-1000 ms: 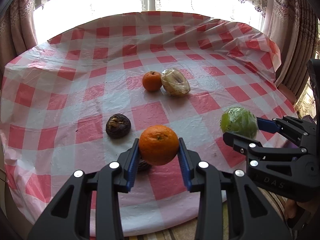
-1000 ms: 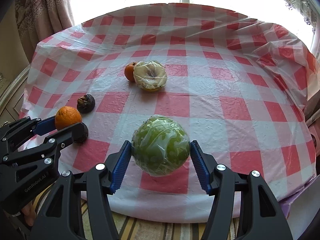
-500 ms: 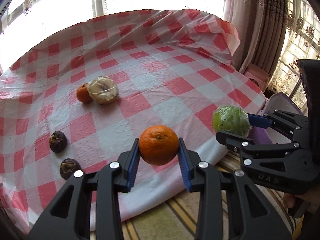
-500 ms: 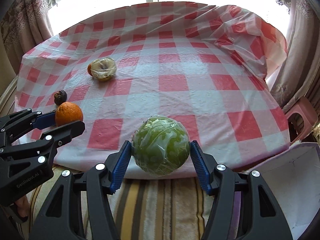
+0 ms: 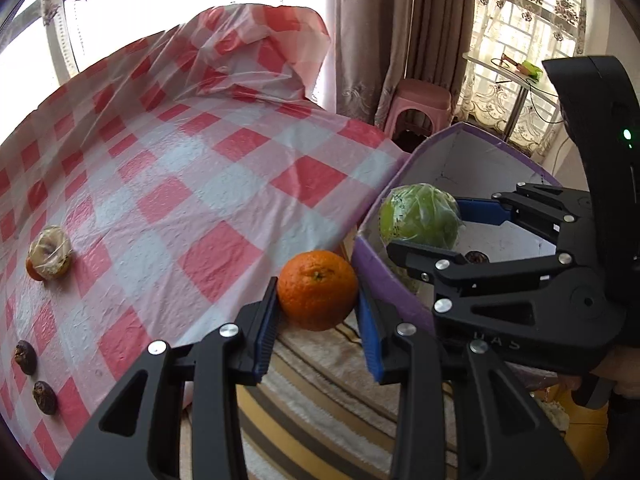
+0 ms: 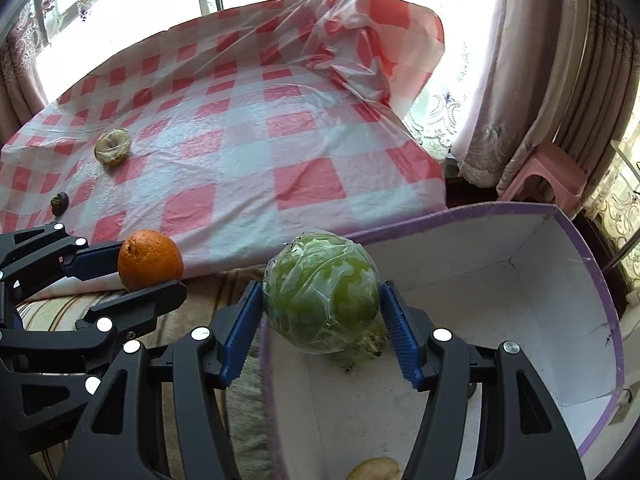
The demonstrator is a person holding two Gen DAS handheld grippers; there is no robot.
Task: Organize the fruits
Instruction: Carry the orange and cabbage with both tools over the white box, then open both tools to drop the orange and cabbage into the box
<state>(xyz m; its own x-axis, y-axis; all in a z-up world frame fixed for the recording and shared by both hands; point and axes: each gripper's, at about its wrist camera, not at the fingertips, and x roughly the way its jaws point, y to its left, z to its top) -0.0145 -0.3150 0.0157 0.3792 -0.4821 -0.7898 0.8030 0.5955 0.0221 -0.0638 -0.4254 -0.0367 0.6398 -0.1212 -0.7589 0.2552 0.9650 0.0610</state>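
Your left gripper [image 5: 318, 312] is clamped on the orange [image 5: 317, 289] — both blue pads press its sides, and it hangs in the air just past the table edge, over the striped rug [image 5: 320, 412]. From the right wrist view you can see the same orange [image 6: 150, 260] pinched in that gripper [image 6: 132, 276], off to the left of the box.

Your right gripper [image 6: 322, 320] is squeezed around the green fruit [image 6: 322, 292], the one wrapped in clear plastic film. It sits above the near corner of the purple-edged box [image 6: 592, 272], inside the rim rather than over the rug. In the left wrist view that fruit [image 5: 418, 220] shows up just over the box wall [image 5: 384, 276], held by the right gripper [image 5: 436, 228].

Inside the box there's already stuff on the white floor: a small dark fruit [image 5: 476, 257], a speckled greenish thing right under your green one, and a pale yellowish piece [image 6: 376, 470] at the bottom edge — can't tell what those last two are.

Back on the red-and-white checked tablecloth [image 5: 224, 184] you've got a wrapped pale fruit [image 5: 50, 252] touching a second orange [image 5: 33, 274], plus two dark wrinkled fruits [image 5: 25, 357] [image 5: 44, 398] near the front-left edge. A pink stool [image 6: 552, 176] stands by the curtains.
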